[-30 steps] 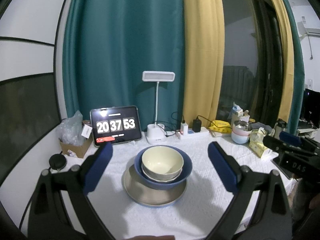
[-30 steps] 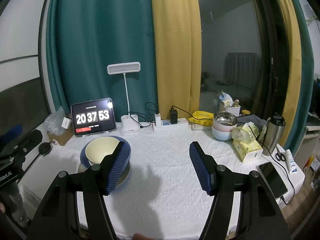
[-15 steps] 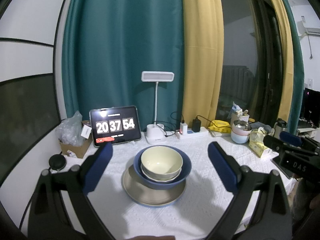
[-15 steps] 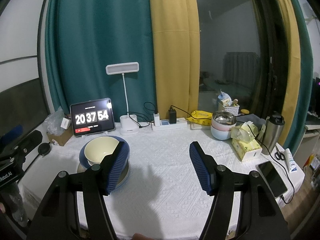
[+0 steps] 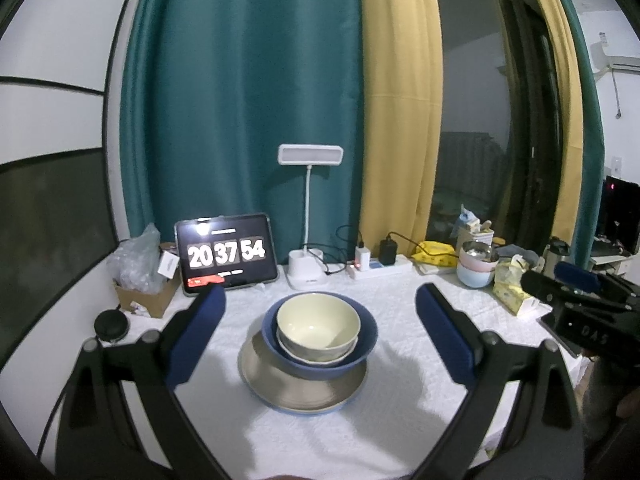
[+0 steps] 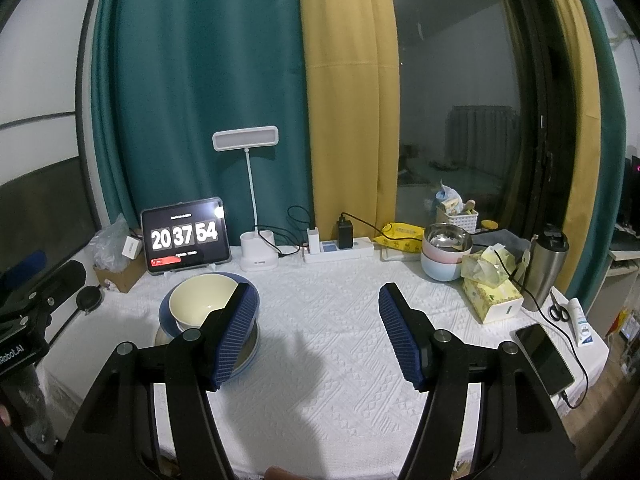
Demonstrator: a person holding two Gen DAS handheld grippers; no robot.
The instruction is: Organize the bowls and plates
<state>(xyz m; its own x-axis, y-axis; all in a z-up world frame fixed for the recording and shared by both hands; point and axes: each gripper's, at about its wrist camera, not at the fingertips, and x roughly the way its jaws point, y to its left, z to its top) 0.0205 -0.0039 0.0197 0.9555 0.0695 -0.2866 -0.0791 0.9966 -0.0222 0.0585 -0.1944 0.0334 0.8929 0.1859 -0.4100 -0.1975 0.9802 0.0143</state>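
Both jaws gape wide and hold nothing: left gripper (image 5: 320,300) hangs over the stack, right gripper (image 6: 318,306) over bare tablecloth (image 6: 320,360). Stack, as I count it: one cream bowl (image 5: 318,326), maybe a second under it, one blue bowl (image 5: 362,354), one plate (image 5: 300,390). My worry: the bowls sit off-centre, so a clumsy pinch could tip them.

cream bowl (image 5: 318,326) nested in blue bowl (image 5: 362,342), on plate (image 5: 280,390)
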